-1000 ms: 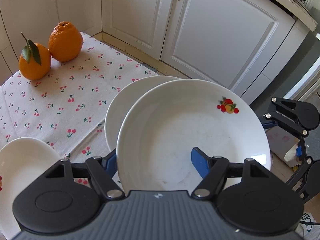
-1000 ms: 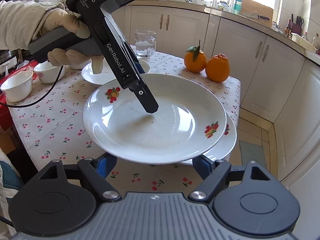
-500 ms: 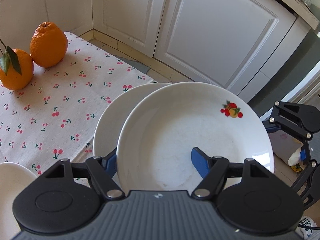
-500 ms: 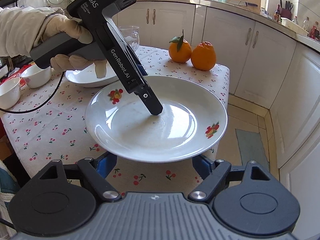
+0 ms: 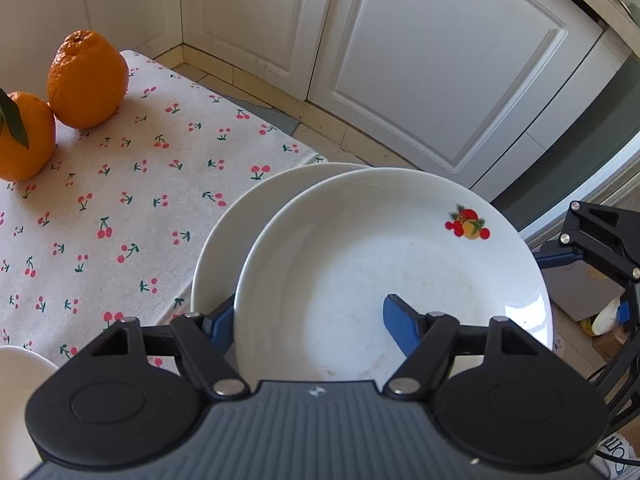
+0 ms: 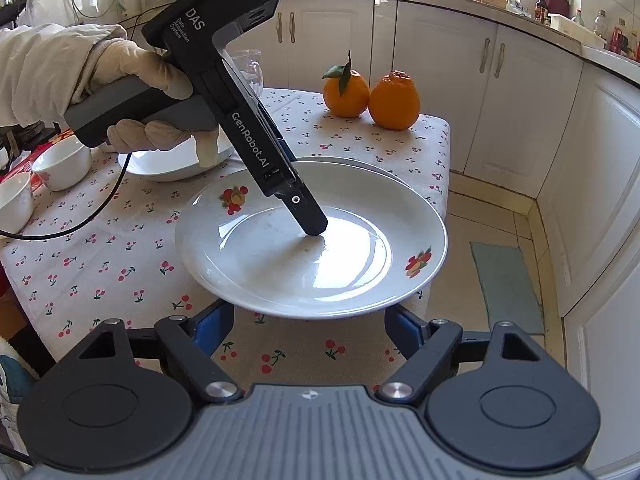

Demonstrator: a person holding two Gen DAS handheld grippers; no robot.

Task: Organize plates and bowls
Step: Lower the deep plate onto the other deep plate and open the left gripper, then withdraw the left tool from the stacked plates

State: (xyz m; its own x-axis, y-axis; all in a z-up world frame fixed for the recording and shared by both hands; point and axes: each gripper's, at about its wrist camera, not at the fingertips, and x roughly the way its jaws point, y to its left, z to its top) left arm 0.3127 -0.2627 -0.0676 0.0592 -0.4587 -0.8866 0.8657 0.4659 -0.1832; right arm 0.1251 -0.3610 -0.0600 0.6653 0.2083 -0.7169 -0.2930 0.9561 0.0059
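While clamped across the rim of the fruit-printed plate [image 5: 400,260], carries it clear of the cherry-print tablecloth [image 5: 140,200] with the left gripper [image 5: 308,316]: one blue pad [image 5: 400,324] pressed on the plate's inner face, the other tucked under the rim on the outside. Gripped by a gloved hand [image 6: 148,80] with a pale sleeve, seen from the right wrist view, and angled steeply down into the plate. Hangs roughly level, near the table's corner, partly past the edge and over the floor. Shows two fruit motifs on opposite sides of its rim.

Directly beneath, overlapped for most of its width, a second white plate [image 5: 240,232] flat on the cloth, only its far-side arc peeking out. Whether the two plates touch, cannot tell.

Right gripper [image 6: 310,328] open, low at the near side of the lifted plate, its blue pads spread to either side under the rim, nothing pinched between them.

Further back on the table: a third white plate [image 6: 168,164] behind the gloved hand, two small white bowls [image 6: 62,164] side by side at the left edge, a clear glass mug [image 6: 248,68] mostly hidden by the gripper body. At the far corner, two oranges [image 5: 86,80] touching, one with a stem and leaf. White cabinet doors [image 5: 440,60] behind, a green floor mat [image 6: 504,284] on the tiles.
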